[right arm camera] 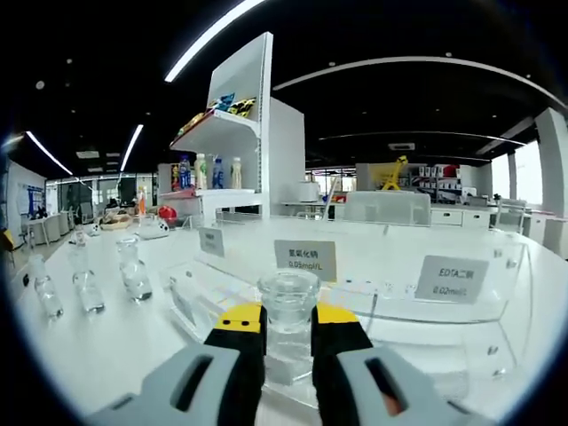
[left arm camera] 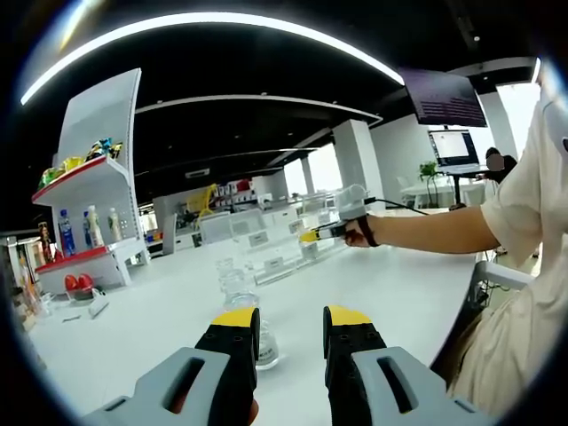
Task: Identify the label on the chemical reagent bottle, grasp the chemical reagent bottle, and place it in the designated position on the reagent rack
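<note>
the right tool point(right arm camera: 287, 327) has its jaws closed on a clear reagent bottle point(right arm camera: 288, 306), held at the front of the transparent reagent rack point(right arm camera: 461, 311), just before a label point(right arm camera: 305, 259) on the rack wall. the left tool point(left arm camera: 291, 330) hangs over the white worktop point(left arm camera: 399, 293) with jaws parted and nothing between them; another clear bottle point(left arm camera: 240, 297) stands just ahead of its left jaw.
</note>
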### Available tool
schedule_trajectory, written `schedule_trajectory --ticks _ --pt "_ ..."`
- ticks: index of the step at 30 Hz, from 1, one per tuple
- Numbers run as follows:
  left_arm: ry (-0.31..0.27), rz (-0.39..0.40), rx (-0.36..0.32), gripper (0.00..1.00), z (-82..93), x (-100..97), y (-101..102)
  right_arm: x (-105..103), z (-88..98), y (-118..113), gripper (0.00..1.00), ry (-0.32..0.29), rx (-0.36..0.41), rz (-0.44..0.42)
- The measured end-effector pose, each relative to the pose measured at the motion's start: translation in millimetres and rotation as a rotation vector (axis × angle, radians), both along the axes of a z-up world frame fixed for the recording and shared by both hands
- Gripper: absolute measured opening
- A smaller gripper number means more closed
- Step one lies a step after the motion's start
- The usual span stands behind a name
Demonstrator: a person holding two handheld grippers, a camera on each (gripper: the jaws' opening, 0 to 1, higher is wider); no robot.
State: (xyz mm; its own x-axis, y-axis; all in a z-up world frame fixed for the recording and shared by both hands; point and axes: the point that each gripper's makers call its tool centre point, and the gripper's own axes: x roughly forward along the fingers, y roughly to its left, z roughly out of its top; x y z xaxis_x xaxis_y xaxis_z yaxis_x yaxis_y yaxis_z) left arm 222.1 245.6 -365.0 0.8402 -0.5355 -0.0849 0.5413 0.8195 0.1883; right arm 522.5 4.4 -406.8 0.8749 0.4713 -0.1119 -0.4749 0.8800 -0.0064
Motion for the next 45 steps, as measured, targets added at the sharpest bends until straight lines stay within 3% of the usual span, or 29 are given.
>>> schedule_trajectory --ticks 16,22,30,35,45 --pt "-0.004 -0.004 -0.003 0.3 0.8 -1.1 -1 -4 0.3 1 0.2 0.001 -0.007 -0.003" --pt "-0.006 -0.009 -0.004 0.3 1.0 -1.9 -3 -2 2.7 -5 0.26 -0.001 -0.025 -0.006" --pt "-0.015 -0.015 -0.016 0.3 2.6 -3.5 -3 -4 22.9 -8 0.3 -0.051 -0.051 -0.013" --pt "-0.01 -0.01 -0.03 0.3 0.9 -2.1 -1 -8 23.8 -14 0.31 -0.04 -0.075 -0.013" --pt "-0.029 -0.009 -0.044 0.3 8.1 -7.4 0 -19 47.0 -17 0.34 -0.06 -0.041 -0.012"
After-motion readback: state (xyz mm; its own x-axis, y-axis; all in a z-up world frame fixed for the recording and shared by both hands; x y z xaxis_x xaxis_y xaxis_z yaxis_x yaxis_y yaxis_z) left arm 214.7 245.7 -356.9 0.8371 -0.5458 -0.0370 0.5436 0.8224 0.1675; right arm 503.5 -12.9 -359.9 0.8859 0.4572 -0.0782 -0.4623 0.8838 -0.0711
